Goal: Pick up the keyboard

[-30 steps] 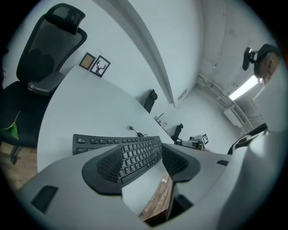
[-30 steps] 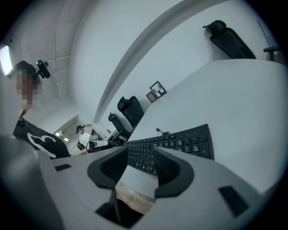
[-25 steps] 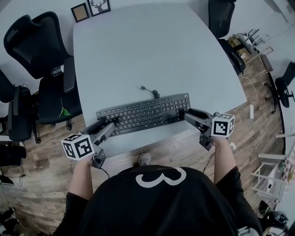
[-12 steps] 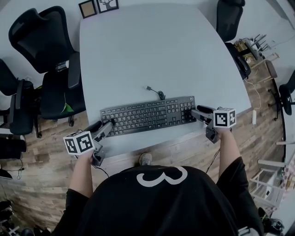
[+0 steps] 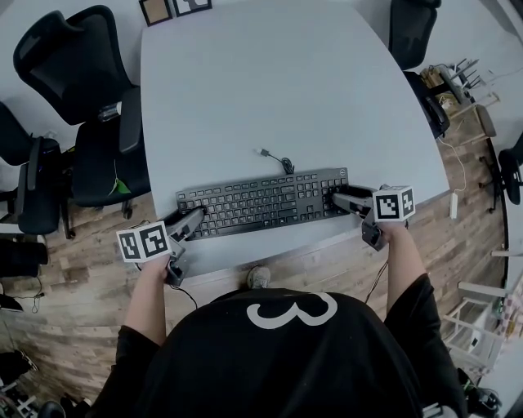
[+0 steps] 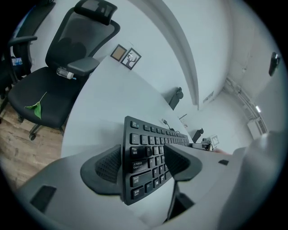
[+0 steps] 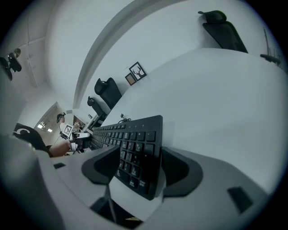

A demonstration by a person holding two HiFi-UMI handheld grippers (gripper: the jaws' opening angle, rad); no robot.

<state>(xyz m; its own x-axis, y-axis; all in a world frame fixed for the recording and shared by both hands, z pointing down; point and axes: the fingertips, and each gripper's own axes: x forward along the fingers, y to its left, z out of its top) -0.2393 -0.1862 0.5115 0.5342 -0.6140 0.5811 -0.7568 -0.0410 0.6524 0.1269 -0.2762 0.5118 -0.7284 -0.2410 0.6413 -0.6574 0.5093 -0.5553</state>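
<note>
The left gripper (image 5: 194, 219) pointed forward and downward at the left end of the keyboard (image 5: 261, 202). Its jaws stood wide, with that end of the keyboard between them and one pad (image 6: 108, 166) just beside the keyboard's long edge. Contact there could not be confirmed. The right gripper (image 5: 333, 197) pointed downward and inward at the right end. Its jaws also stood wide with the number-pad end between them, and a thin gap showed between the keyboard edge and one pad (image 7: 177, 168). Each gripper's marker cube faced upward, and both forearms reached out from the person's black shirt (image 5: 286, 359).

The keyboard lay flat near the front edge of the pale grey table (image 5: 270, 90), keys up. Its cable (image 5: 276, 160) ran a short way toward the table's middle.

Black office chairs (image 5: 73, 73) stood to the left on a wood-plank floor (image 5: 73, 286). Two small picture frames (image 5: 155, 11) stood at the table's far-left corner.
</note>
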